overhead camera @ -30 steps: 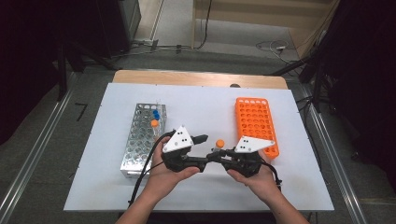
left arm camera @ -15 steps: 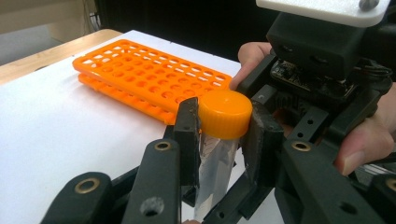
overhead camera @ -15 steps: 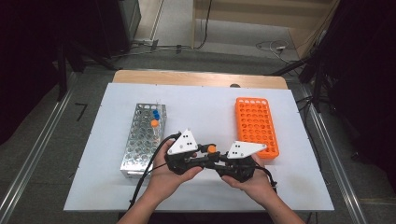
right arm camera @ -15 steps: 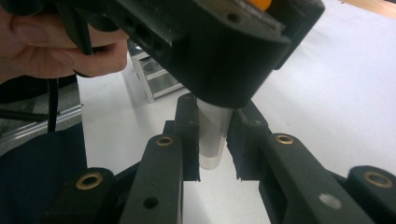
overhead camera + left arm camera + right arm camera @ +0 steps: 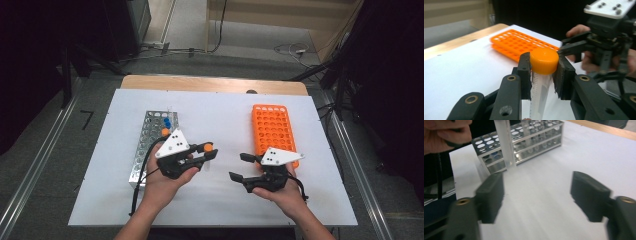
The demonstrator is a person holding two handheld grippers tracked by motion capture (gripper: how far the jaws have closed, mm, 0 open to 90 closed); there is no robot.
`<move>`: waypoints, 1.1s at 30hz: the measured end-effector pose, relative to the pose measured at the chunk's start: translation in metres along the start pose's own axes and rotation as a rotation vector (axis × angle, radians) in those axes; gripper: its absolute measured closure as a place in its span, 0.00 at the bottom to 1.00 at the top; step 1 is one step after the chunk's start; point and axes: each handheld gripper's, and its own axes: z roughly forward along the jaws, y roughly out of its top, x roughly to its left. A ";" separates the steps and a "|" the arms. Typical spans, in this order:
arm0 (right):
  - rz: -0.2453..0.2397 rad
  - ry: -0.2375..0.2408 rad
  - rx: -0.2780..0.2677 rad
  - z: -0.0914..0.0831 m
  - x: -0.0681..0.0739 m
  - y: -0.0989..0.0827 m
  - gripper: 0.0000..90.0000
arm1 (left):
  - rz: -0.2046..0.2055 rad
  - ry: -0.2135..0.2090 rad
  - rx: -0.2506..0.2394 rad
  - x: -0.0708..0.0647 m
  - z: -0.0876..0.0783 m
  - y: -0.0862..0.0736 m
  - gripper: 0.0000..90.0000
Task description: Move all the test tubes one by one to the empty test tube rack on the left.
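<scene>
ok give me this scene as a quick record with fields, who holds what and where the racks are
held item: clear plastic tube with an orange screw cap
holder: left tongs, shut on the tube just below its cap
right tongs: open, nothing between the jaws, which have just been opening
metal wire tube rack: on the white table top, left side, holding a few blue- and orange-capped tubes
orange plastic tube rack: right side, the holes in view look empty
handover state: tube is with the left tongs, right tongs apart from it
</scene>
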 end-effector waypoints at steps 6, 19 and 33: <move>0.031 -0.031 -0.021 -0.020 -0.012 -0.007 0.00 | -0.035 0.090 -0.038 0.024 -0.025 0.000 0.79; 0.071 -0.109 -0.055 -0.059 -0.026 -0.028 0.00 | -0.092 0.299 -0.086 0.058 -0.055 -0.015 0.79; 0.091 -0.173 -0.057 -0.074 -0.038 -0.039 0.00 | -0.138 0.422 -0.061 0.067 -0.045 -0.033 0.79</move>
